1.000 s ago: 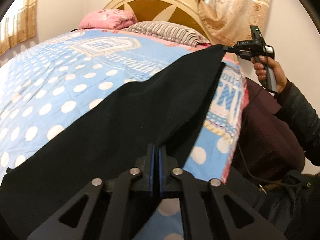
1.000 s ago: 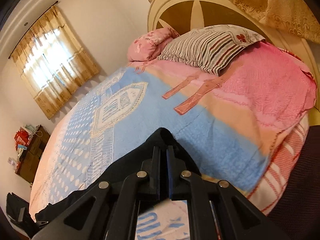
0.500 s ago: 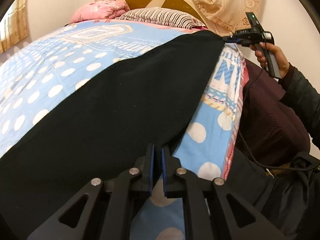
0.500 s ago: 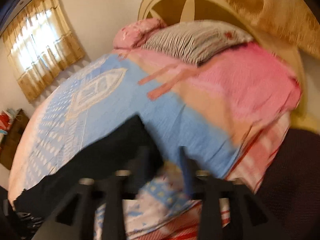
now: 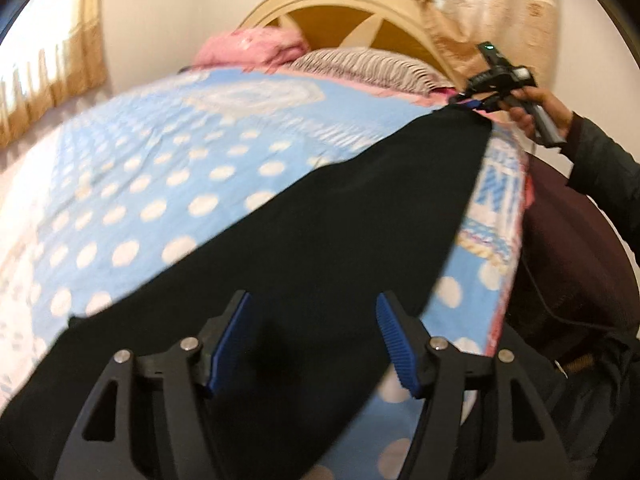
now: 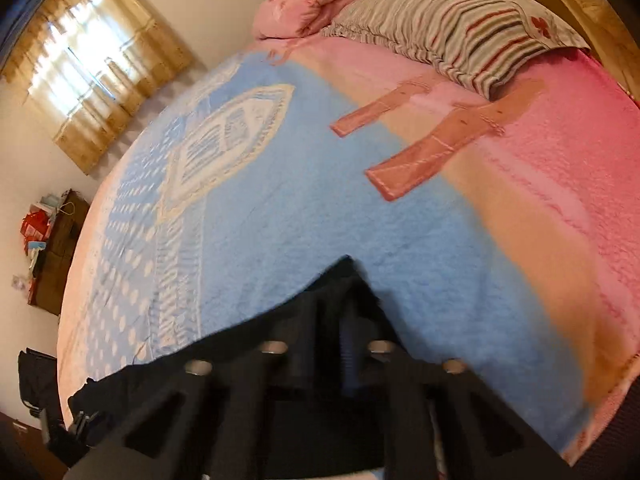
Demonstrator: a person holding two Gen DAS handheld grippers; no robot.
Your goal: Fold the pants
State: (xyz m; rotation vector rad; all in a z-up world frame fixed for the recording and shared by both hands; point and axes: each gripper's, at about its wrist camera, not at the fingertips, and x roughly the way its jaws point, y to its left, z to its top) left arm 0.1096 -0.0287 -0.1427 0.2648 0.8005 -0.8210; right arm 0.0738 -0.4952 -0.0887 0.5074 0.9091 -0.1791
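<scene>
Black soft fabric pants [image 5: 320,240] are being shown lying flat on the blue dotted bed cover [image 5: 160,184], long axis running from the left hand-held gripper [image 5: 312,344], just opened and empty above them, toward the right hand-held gripper [image 5: 474,105]. Its jaws, just closed, are being seen pinching the far corner [image 6: 344,276].

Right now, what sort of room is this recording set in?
Most likely a home bedroom. A bed with a rounded wooden headboard, a striped pillow beside a pink one, and a blue polka-dot blanket fill the view; black pants lie across it.
</scene>
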